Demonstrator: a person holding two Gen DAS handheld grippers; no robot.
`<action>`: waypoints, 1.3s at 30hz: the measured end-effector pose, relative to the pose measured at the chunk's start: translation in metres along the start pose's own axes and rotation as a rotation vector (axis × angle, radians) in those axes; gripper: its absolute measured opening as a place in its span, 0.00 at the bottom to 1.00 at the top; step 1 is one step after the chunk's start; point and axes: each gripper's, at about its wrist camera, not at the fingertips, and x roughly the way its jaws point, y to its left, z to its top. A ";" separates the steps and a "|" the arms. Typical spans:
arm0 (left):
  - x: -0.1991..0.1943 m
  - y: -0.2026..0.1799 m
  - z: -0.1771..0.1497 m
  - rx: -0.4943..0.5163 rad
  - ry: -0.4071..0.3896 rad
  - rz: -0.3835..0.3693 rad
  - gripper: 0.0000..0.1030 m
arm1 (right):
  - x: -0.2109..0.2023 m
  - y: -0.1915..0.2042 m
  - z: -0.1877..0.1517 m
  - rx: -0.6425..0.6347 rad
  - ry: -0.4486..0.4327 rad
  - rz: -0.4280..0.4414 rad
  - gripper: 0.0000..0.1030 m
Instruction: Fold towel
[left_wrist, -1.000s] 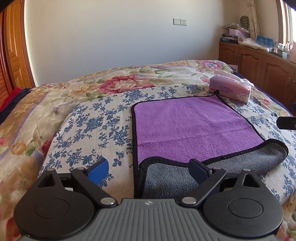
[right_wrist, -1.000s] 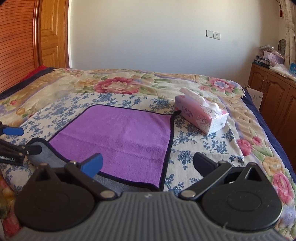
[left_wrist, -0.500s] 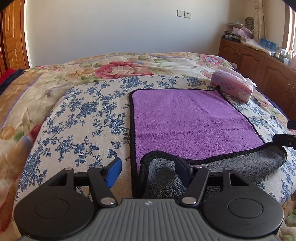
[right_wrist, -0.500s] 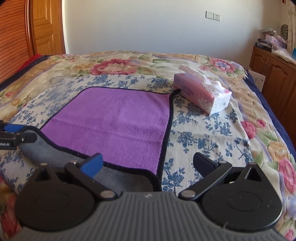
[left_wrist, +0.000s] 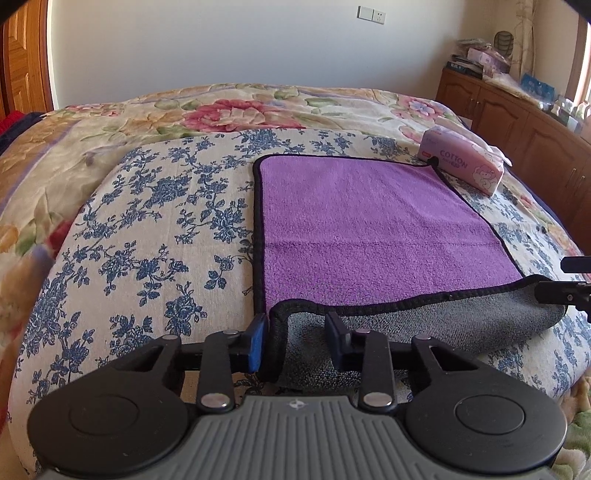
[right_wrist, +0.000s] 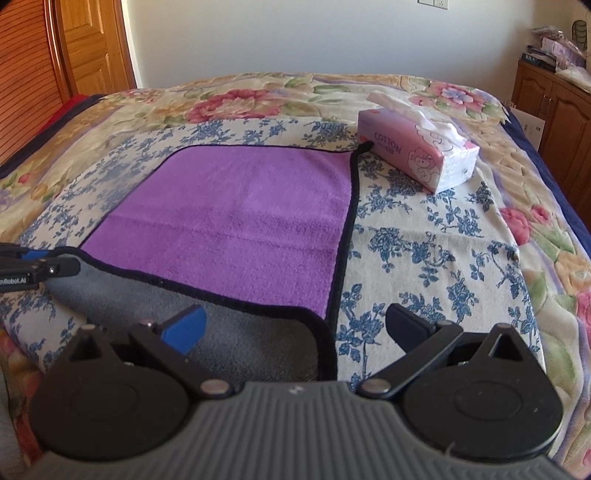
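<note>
A purple towel (left_wrist: 369, 218) with black trim lies on the bed, its near edge turned back to show the grey underside (left_wrist: 424, 328). My left gripper (left_wrist: 297, 341) straddles the near left folded corner, jaws partly closed around it with a gap still showing. My right gripper (right_wrist: 295, 326) is open wide over the near right corner of the towel (right_wrist: 236, 206), its grey flap (right_wrist: 258, 339) between the fingers. The right gripper's tip shows in the left wrist view (left_wrist: 565, 291); the left gripper's tip shows in the right wrist view (right_wrist: 44, 267).
A pink tissue box (left_wrist: 463, 166) sits at the towel's far right corner, also in the right wrist view (right_wrist: 417, 151). The floral bedspread (left_wrist: 147, 221) covers the bed. A wooden cabinet (left_wrist: 524, 122) stands at the right, a wooden door (right_wrist: 88, 44) at the left.
My left gripper has moved forward onto the folded corner and its jaws have narrowed markedly. My right gripper has come forward and lower over the right corner, still wide open.
</note>
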 end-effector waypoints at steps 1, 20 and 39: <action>0.000 0.000 0.000 -0.001 0.003 0.002 0.35 | 0.001 0.000 0.000 0.002 0.005 0.003 1.00; 0.000 0.001 0.000 -0.001 0.007 0.004 0.35 | 0.007 -0.003 -0.002 0.017 0.089 0.065 0.66; -0.003 0.000 0.002 0.000 -0.003 -0.001 0.17 | 0.003 -0.003 -0.002 -0.022 0.090 0.064 0.09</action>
